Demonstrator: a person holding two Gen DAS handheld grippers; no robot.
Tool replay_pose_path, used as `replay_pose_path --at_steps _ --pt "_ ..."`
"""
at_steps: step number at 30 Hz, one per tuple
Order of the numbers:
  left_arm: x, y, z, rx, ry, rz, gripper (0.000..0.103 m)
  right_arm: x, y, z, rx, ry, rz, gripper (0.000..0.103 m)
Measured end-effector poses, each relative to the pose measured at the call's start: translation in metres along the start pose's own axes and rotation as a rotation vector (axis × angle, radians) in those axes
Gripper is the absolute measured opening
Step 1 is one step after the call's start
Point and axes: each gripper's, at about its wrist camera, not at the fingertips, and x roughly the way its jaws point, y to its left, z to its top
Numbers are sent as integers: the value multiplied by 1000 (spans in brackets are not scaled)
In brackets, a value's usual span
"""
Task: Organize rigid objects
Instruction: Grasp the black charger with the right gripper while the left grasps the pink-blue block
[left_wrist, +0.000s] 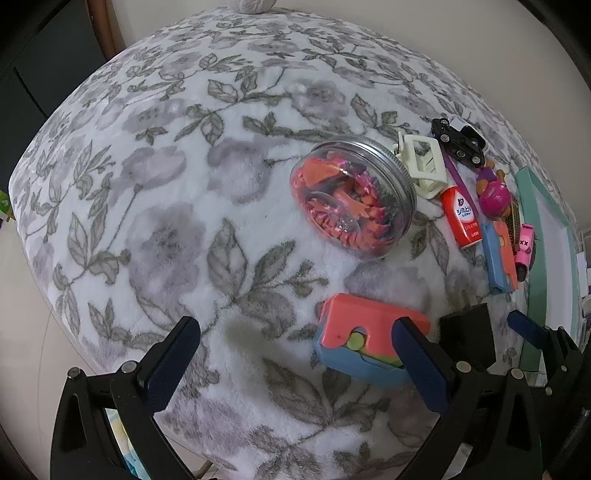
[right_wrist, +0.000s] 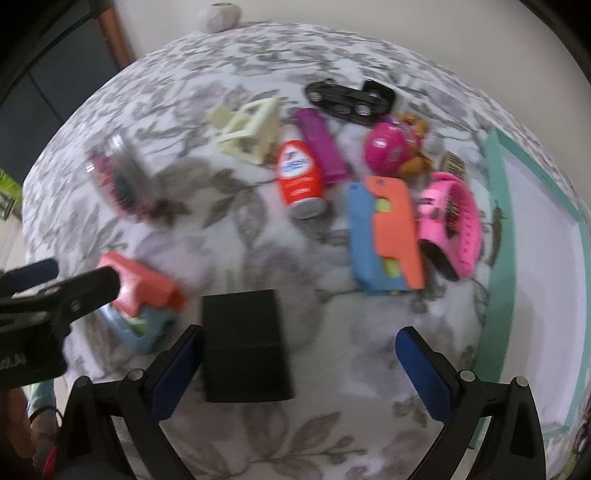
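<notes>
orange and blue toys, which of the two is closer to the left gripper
The orange and blue toy right by the left gripper, touching its right finger. The other orange and blue toy lies farther off, beside the red bottle.

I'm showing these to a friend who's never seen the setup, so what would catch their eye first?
Probably the clear jar packed with pink and orange pieces, lying on its side mid-blanket. Next, the bright clutter toward the green tray: a red bottle, a pink watch and a black toy car. Nearer, a coral-and-blue toy lies beside the open left gripper.

A clear jar (left_wrist: 352, 197) of orange pieces lies tipped mid-blanket; a toy car (left_wrist: 459, 140), clip (left_wrist: 424, 166) and red bottle (left_wrist: 461, 218) cluster toward the blanket's right edge.
</notes>
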Motion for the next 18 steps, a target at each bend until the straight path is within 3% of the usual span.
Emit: replay_pose_path --at_steps 6,11,18 --pt "-1 -4 -7 -2 26 -18 103 1 -23 1 56 19 14 101" --pt "-2 -10 -12 -4 44 -40 102 -2 -29 3 46 27 28 86" --pt "2 -17 -8 -75 119 -81 102 -6 -18 4 65 54 60 76"
